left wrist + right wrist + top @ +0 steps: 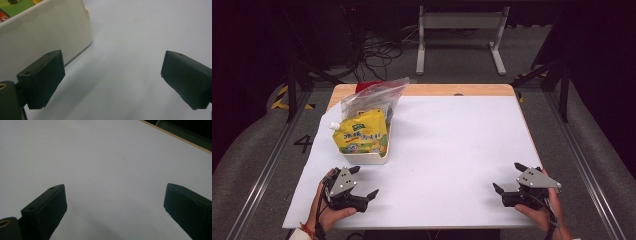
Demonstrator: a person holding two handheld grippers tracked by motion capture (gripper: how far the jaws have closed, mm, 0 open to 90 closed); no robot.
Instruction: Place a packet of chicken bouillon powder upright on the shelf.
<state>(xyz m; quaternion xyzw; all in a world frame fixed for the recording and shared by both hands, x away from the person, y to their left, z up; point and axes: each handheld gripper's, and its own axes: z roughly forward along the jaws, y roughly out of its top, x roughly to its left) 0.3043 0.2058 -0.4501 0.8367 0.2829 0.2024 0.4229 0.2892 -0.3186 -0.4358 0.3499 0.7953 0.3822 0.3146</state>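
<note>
- The white bin [362, 158] is the landmark; it sits on the white table cover [452, 150] toward the cover's left side, and everything below is placed from it
- A yellow spouted pouch [361, 135] leans in the bin, its printed face tipped toward the person and its white cap [333, 126] poking past the bin's left rim; my guess is that it stands propped so that the cap or an upper edge can be pinched from above
- A clear zip bag [374, 97] rises behind the pouch at the bin's far side, slumped against it; its contents are too blurred to name
- The left gripper [364, 186] rests on the cover just in front of the bin's near wall, jaws spread wide and holding nothing; in the left gripper view the bin's wall [45, 32] sits just beyond the left jaw, so this hand seems poised for the first reach
- The right gripper [507, 177] lies well to the right of the bin near the cover's front edge, jaws likewise wide apart and empty; the right gripper view looks over bare cover [105, 165], which suggests that it waits in reserve
</note>
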